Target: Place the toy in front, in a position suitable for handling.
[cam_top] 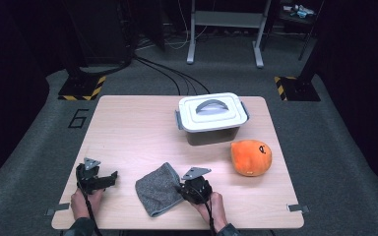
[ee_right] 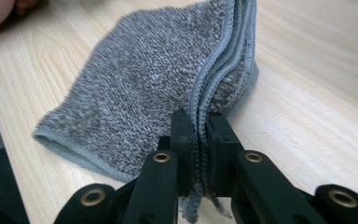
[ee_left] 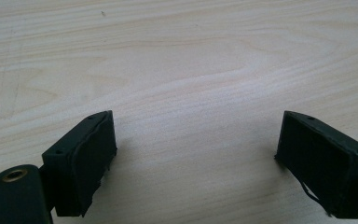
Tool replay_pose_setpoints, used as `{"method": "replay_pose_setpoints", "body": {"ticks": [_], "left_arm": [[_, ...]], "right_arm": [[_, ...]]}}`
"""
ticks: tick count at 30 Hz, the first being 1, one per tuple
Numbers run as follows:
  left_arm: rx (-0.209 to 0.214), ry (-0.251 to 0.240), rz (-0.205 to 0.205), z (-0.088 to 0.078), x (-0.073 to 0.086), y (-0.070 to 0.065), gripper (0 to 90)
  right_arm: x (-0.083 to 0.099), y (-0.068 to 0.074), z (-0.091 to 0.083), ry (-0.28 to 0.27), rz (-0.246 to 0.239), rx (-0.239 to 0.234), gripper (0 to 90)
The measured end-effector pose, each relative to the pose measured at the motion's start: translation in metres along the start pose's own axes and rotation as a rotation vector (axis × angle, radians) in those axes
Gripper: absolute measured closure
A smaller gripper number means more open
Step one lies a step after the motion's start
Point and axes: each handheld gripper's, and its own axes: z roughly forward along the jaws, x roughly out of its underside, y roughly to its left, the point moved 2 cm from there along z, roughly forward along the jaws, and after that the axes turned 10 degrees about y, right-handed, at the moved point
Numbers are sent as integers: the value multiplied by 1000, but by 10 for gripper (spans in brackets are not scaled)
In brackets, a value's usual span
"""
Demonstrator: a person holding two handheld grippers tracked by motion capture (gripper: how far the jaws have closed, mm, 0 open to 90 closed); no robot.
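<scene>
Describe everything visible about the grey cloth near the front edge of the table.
The grey cloth is a looped, terry-like towel with a lighter stitched hem, folded into several layers. It lies mostly flat on the light wooden table, near the front edge and between the two hands. The right gripper is shut on the stacked hemmed edges at one corner, raising that edge slightly. Nothing else touches it; the left gripper stands open apart from it.
</scene>
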Motion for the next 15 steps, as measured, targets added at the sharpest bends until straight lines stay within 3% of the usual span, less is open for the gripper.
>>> {"method": "replay_pose_setpoints", "body": {"ticks": [9, 10, 12, 13, 14, 15], "left_arm": [[1, -2, -1, 0, 0, 0, 115], [2, 1, 0, 0, 0, 0, 115], [3, 3, 0, 0, 0, 0, 115], [3, 3, 1, 0, 0, 0, 115], [1, -1, -1, 0, 0, 0, 115], [1, -1, -1, 0, 0, 0, 115]], "right_arm": [[25, -23, -38, 11, 52, 76, 794], [28, -26, -40, 17, 61, 83, 748], [35, -33, -40, 48, 86, 103, 582], [37, -36, -40, 52, 85, 108, 513], [37, -37, -40, 61, 96, 124, 385], [36, -37, -41, 51, 96, 138, 328]]}}
